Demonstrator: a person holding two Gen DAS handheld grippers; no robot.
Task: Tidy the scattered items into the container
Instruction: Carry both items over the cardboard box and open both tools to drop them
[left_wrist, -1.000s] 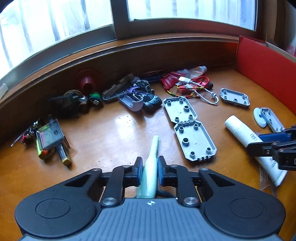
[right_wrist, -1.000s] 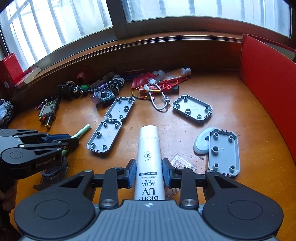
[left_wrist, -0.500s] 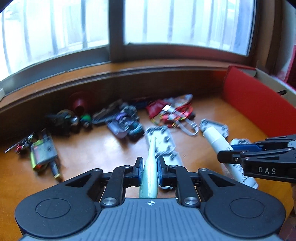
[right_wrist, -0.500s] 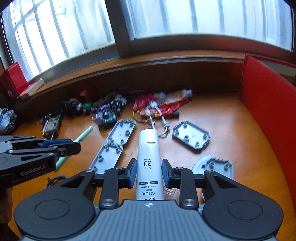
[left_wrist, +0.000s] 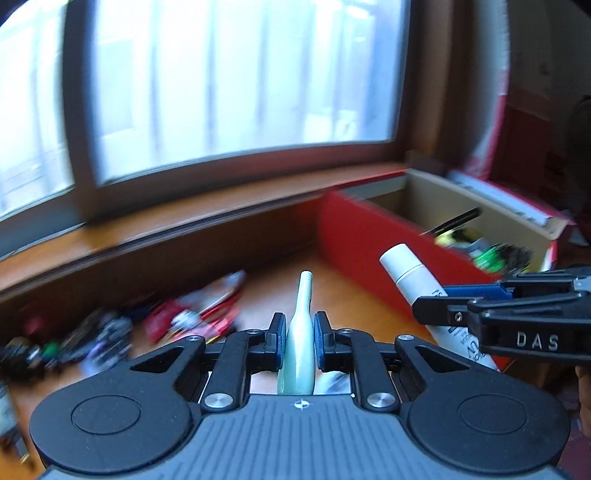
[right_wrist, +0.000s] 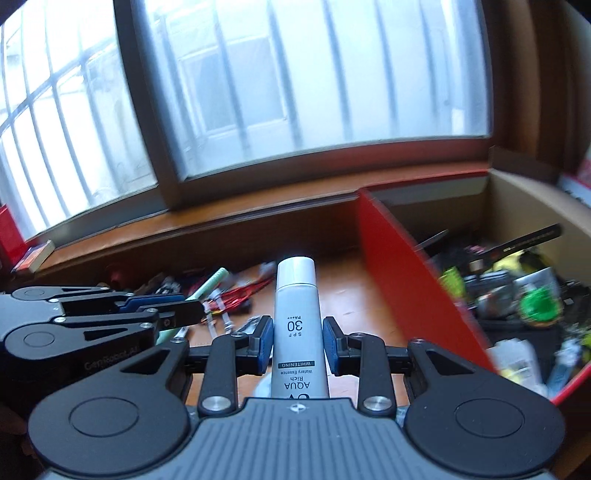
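Observation:
My left gripper (left_wrist: 299, 341) is shut on a pale green tapered tool (left_wrist: 300, 332), held up above the wooden table. It also shows in the right wrist view (right_wrist: 212, 282). My right gripper (right_wrist: 297, 341) is shut on a white sunscreen tube (right_wrist: 297, 314), also lifted; the tube shows in the left wrist view (left_wrist: 413, 275) too. The red cardboard box (right_wrist: 399, 273) stands to the right of both grippers and holds several items.
Scattered small parts, red wires (right_wrist: 240, 295) and dark tools (left_wrist: 103, 336) lie along the back of the table (left_wrist: 266, 291) under the window ledge. The box's red wall (left_wrist: 354, 236) rises close ahead on the right.
Both grippers have risen and swung right with their items; the box's open top has come into view. The table clutter has dropped low and left.

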